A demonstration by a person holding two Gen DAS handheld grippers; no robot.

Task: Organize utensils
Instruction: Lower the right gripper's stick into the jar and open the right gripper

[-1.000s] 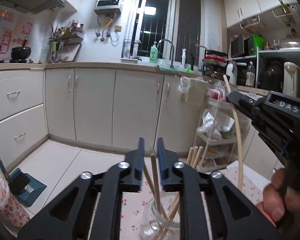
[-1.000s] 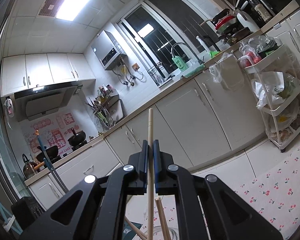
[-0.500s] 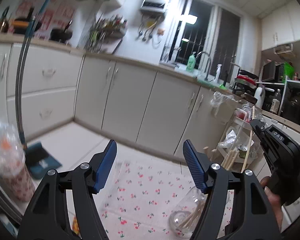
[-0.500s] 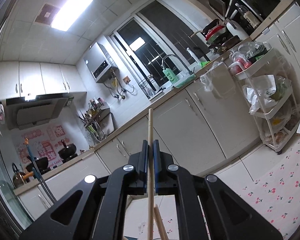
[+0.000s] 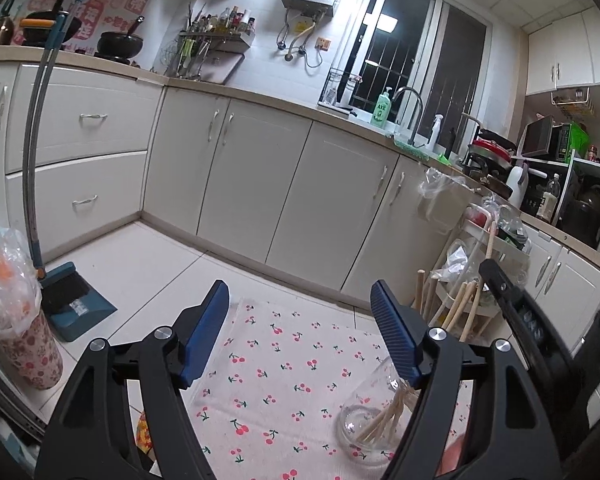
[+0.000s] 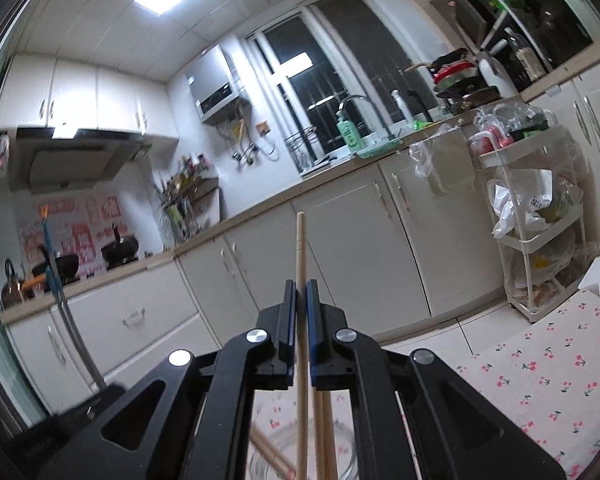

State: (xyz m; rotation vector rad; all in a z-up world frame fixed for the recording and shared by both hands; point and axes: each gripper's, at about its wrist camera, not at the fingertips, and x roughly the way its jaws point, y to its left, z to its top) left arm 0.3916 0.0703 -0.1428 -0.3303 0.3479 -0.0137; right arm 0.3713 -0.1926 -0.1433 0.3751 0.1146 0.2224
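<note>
A: What could go wrong from here?

B: The right gripper (image 6: 299,312) is clamped on one chopstick (image 6: 300,248), upright above the glass jar (image 5: 370,420). If the stick comes down off-line it may catch the jar's rim or the chopsticks (image 5: 456,312) already leaning in it — that could tip the jar.

A: Where's the jar?

B: Lower right of the left wrist view, on the cherry-print cloth (image 5: 292,360), partly behind the finger.

A: And the left gripper (image 5: 300,332)?

B: Jaws wide apart, holding nothing, low over the cloth and aimed at the cabinets (image 5: 260,184). The right one points level, stick vertical between its pads.
</note>
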